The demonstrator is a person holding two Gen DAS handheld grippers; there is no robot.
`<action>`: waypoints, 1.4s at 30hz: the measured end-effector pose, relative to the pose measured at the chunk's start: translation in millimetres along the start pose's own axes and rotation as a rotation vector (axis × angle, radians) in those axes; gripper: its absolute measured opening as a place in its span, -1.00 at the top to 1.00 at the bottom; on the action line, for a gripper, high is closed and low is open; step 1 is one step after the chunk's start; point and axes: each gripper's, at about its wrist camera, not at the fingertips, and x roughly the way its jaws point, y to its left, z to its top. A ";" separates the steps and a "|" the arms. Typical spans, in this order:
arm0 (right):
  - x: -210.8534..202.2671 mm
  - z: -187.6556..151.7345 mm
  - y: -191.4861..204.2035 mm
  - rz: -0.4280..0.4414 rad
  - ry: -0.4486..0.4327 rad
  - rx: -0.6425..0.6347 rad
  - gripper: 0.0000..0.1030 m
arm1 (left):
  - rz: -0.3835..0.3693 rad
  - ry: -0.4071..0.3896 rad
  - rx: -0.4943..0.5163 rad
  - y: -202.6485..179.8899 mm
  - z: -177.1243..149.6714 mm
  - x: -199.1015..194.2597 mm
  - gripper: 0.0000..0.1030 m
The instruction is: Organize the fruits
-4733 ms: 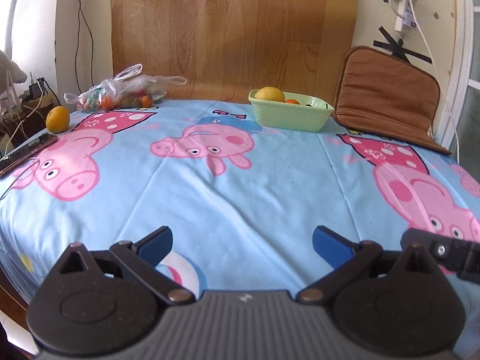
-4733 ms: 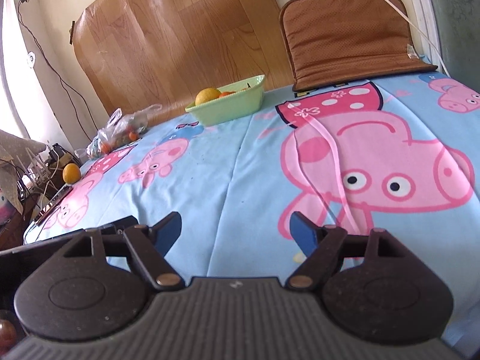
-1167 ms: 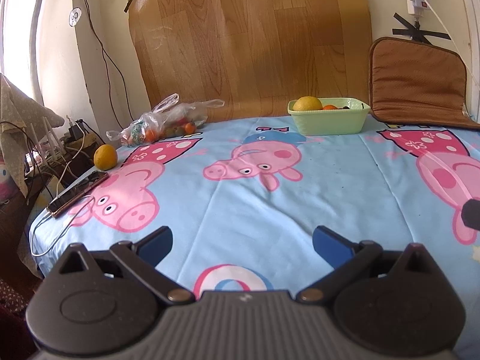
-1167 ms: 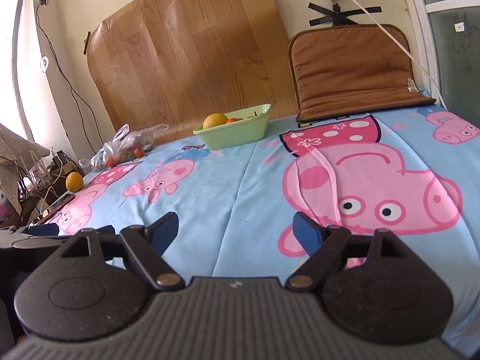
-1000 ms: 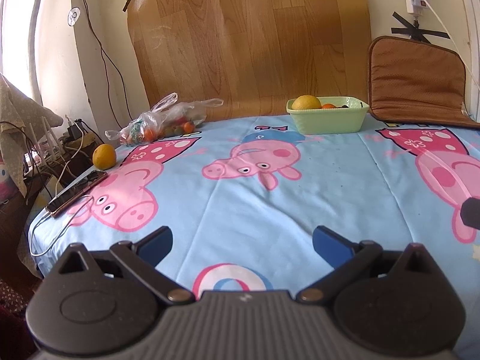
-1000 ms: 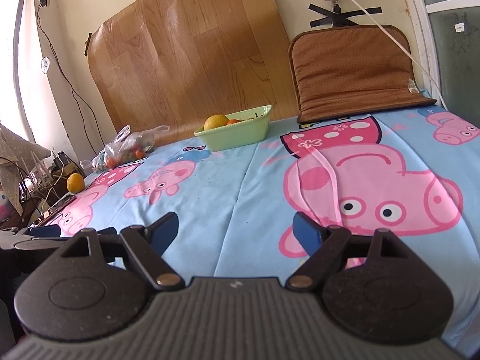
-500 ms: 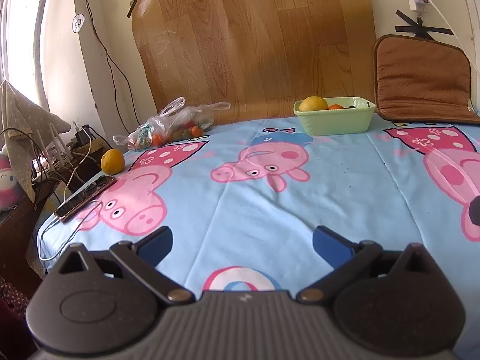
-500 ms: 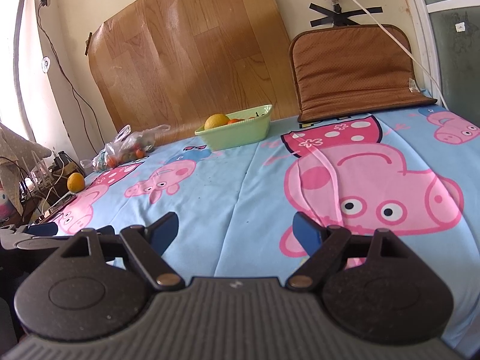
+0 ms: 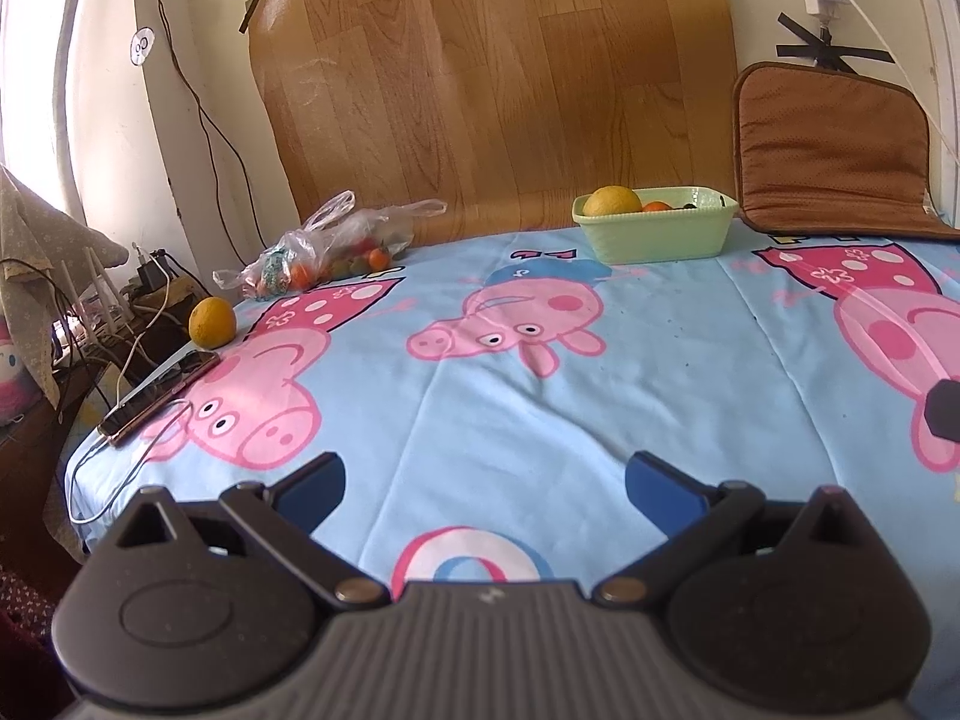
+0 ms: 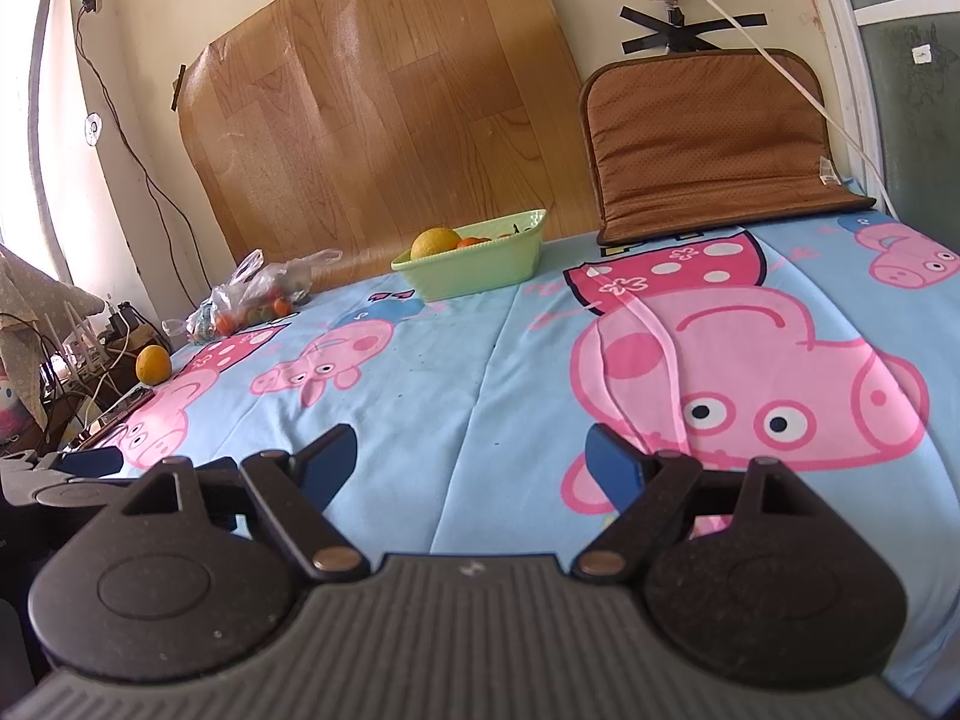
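Left gripper [image 9: 483, 474]: your jaws spread wide, holding nothing.
Right gripper [image 10: 471, 456]: same, wide apart and empty.
Loose orange [image 9: 212, 322]: far left, beside the phone [image 9: 159, 397].
Green dish [image 9: 657, 231]: far side, holding fruit.
Fruit bag [image 9: 327, 252]: far left.

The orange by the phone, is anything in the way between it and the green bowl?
Nothing visible is. Only flat blue cloth lies between the orange and the green bowl. The bag of fruit sits behind that path, near the wall.
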 end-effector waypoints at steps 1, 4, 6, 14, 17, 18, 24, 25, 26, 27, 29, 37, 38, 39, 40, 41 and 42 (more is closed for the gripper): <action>0.0 0.1 0.2 0.000 -0.001 0.000 -0.65 | 0.000 0.000 0.000 0.1 0.1 0.0 -1.00; 0.0 0.5 0.2 0.000 -0.003 0.001 -0.65 | -0.001 0.000 0.000 -0.1 0.0 -0.1 -1.00; 0.0 1.0 -0.3 0.001 -0.004 0.002 -0.65 | 0.000 0.000 0.001 -0.3 0.1 -0.3 -1.00; 0.0 1.6 -2.9 0.003 -0.005 0.007 -0.65 | 0.002 0.001 0.001 -0.6 -0.3 -0.2 -1.00; 0.3 1.9 -3.4 0.002 -0.003 0.010 -0.65 | 0.003 0.001 0.001 -0.4 -0.3 -0.1 -1.00; 0.4 2.0 -3.4 0.003 -0.003 0.010 -0.65 | 0.003 0.003 0.000 -0.4 -0.5 0.0 -1.00; 0.5 1.9 -3.6 0.004 -0.003 0.009 -0.65 | 0.003 0.006 -0.001 0.4 -1.7 0.4 -1.00; 0.5 1.9 -3.5 0.003 -0.003 0.008 -0.65 | 0.003 0.005 -0.001 0.4 -1.7 0.5 -1.00; 0.7 1.9 -3.4 0.003 -0.003 0.008 -0.65 | 0.003 0.006 0.000 0.3 -1.3 0.8 -1.00; 0.6 1.9 -3.6 0.004 -0.002 0.008 -0.65 | 0.003 0.007 0.000 0.3 -1.3 0.8 -1.00; 0.6 1.9 -3.6 0.004 -0.002 0.009 -0.65 | 0.003 0.006 0.000 0.2 -1.3 0.7 -1.00; 0.7 2.1 -3.5 0.012 -0.003 0.002 -0.65 | 0.002 0.004 -0.001 0.3 -1.2 0.4 -1.00; 0.7 2.1 -3.5 0.013 -0.003 0.001 -0.65 | 0.001 0.004 0.001 0.2 -1.2 0.3 -1.00; 0.9 2.0 -3.4 0.013 -0.004 0.000 -0.65 | 0.001 0.003 0.003 0.0 -1.1 0.3 -1.00; 0.7 2.0 -3.4 0.013 -0.004 0.001 -0.65 | 0.000 0.003 0.004 0.0 -1.1 0.3 -1.00; 0.5 2.0 -3.5 0.013 -0.005 0.002 -0.65 | 0.000 0.003 0.005 -0.2 -0.9 0.0 -1.00; 0.3 2.1 -3.6 0.013 -0.007 0.003 -0.65 | 0.001 0.003 0.005 -0.1 -0.8 0.1 -1.00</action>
